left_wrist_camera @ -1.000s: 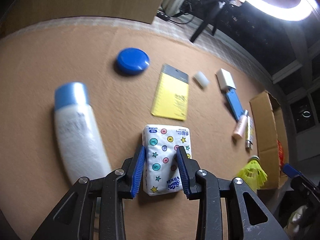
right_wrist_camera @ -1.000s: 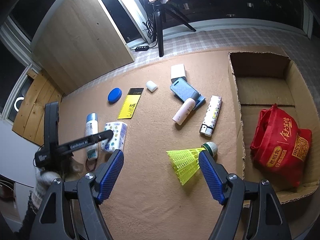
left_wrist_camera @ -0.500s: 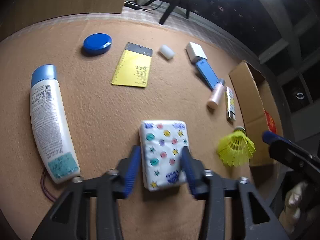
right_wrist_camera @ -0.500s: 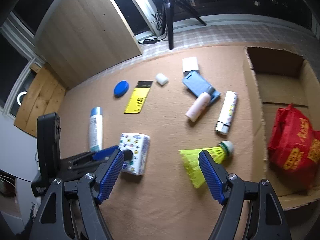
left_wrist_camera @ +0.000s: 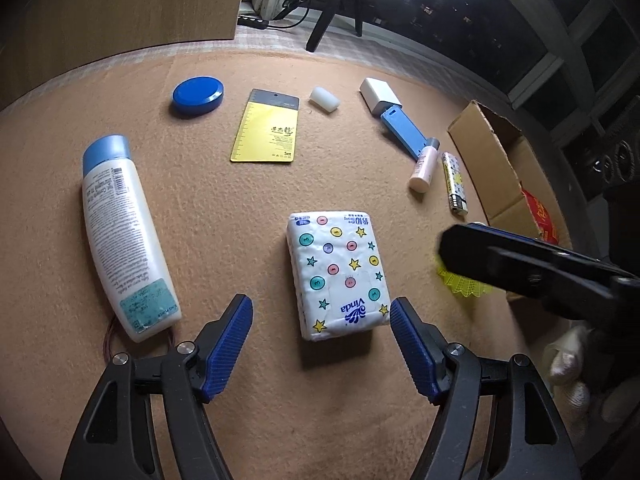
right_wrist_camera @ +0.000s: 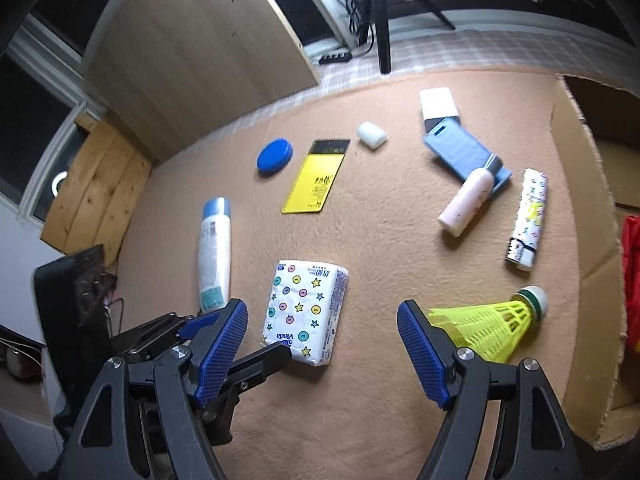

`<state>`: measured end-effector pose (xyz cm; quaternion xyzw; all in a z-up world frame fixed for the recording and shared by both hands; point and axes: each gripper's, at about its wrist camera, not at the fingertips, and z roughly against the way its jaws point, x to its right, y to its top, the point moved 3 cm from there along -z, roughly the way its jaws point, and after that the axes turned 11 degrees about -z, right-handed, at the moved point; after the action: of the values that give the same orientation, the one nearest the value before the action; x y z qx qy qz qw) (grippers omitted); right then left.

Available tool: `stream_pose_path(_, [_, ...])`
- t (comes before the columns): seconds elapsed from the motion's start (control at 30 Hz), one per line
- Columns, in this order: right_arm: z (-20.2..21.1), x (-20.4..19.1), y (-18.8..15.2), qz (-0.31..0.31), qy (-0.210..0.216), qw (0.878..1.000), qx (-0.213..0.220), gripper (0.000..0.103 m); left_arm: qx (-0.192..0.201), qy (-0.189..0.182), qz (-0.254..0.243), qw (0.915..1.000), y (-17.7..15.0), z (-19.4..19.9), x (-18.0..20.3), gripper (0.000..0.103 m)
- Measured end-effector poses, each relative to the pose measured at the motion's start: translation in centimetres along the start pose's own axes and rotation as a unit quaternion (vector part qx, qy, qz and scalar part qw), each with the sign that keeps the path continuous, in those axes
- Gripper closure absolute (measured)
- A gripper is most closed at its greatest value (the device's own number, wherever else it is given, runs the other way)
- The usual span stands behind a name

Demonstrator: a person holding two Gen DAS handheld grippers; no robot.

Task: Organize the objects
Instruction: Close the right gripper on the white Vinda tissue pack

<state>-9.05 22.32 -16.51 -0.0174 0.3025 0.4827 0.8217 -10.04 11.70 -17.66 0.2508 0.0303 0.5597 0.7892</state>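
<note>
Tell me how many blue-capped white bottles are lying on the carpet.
1: the lotion bottle lies left of the tissue pack. None else shows, though the cardboard box interior is partly hidden.

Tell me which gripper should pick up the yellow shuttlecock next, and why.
Right. The right gripper is open with the shuttlecock touching its pad, near the cardboard box. The left gripper, whose jaws have just been opening, straddles the tissue pack, not gripping it.

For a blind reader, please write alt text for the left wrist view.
The open left gripper hovers at a tissue pack lying on a tan mat, not gripping it. A white bottle lies to its left, and small items and a cardboard box beyond.
</note>
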Motion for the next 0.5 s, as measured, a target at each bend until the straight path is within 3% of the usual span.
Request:
stream_pose_path(0.4, [-2.7,-1.5,-0.1,0.032,-0.02,0.999,-0.033,0.029,0.0,-0.007,0.004,1.0,0.0,-0.5,0.0,0.028])
stream_pose_path(0.5, [-3.2,-1.4,-0.1,0.029,-0.018,0.999,-0.041,0.034,0.0,-0.012,0.007,0.9999,0.0,-0.8,0.0,0.028])
